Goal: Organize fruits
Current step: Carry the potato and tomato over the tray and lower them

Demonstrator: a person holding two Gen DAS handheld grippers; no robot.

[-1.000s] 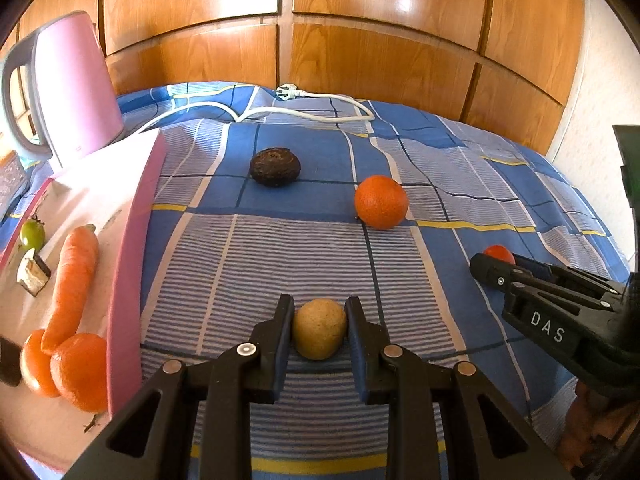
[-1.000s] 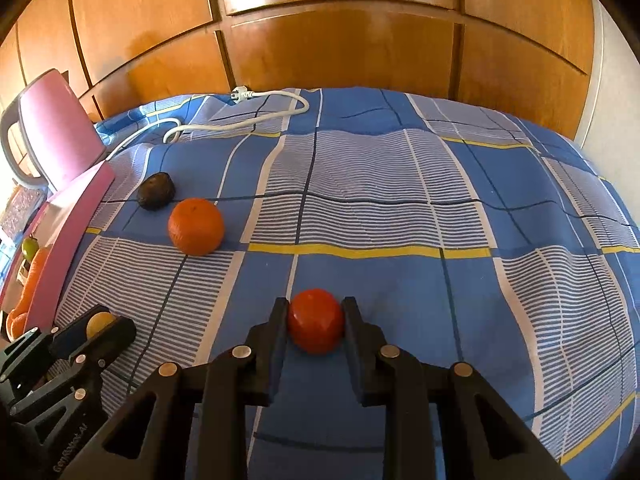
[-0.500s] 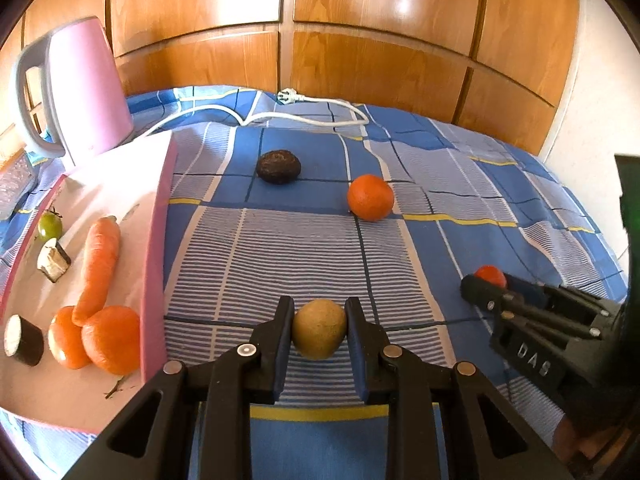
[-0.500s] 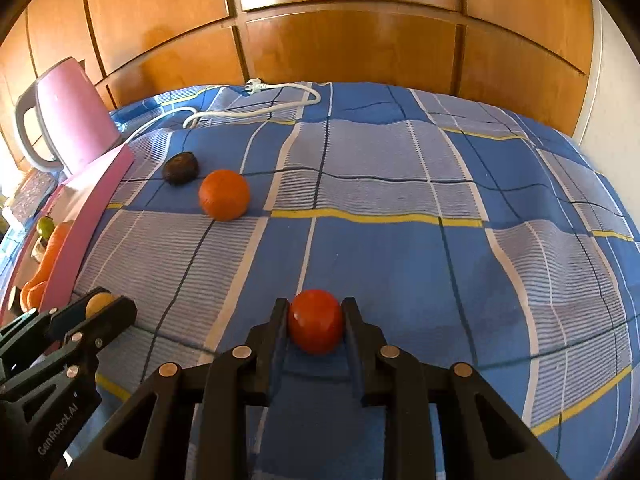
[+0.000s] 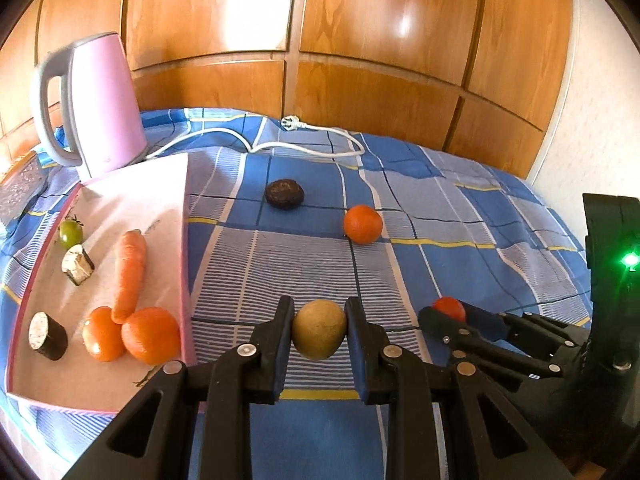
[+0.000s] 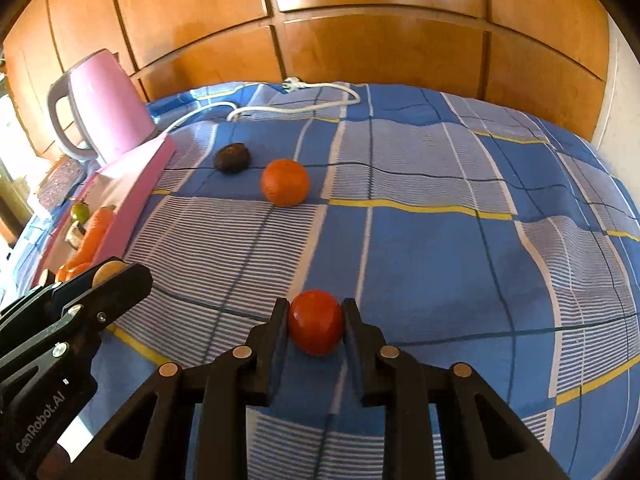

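My left gripper (image 5: 319, 330) is shut on a yellow-brown round fruit (image 5: 319, 329) and holds it above the blue checked cloth, just right of the pink tray (image 5: 185, 264). My right gripper (image 6: 316, 328) is shut on a red tomato (image 6: 316, 327); it also shows in the left wrist view (image 5: 450, 308) at the right. An orange (image 5: 362, 224) and a dark brown avocado (image 5: 284, 194) lie loose on the cloth farther back. The tray holds a carrot (image 5: 130, 274), two oranges (image 5: 150, 334), a small green fruit (image 5: 71, 231) and two cut dark pieces.
A pink kettle (image 5: 98, 104) stands behind the tray at the back left. A white power cord with plug (image 5: 304, 136) lies along the back of the cloth. Wooden panels (image 5: 360, 40) close off the back. A white wall is at the right.
Both grippers have risen and pulled back with their fruits still held. The tray and kettle now show more fully at the left.
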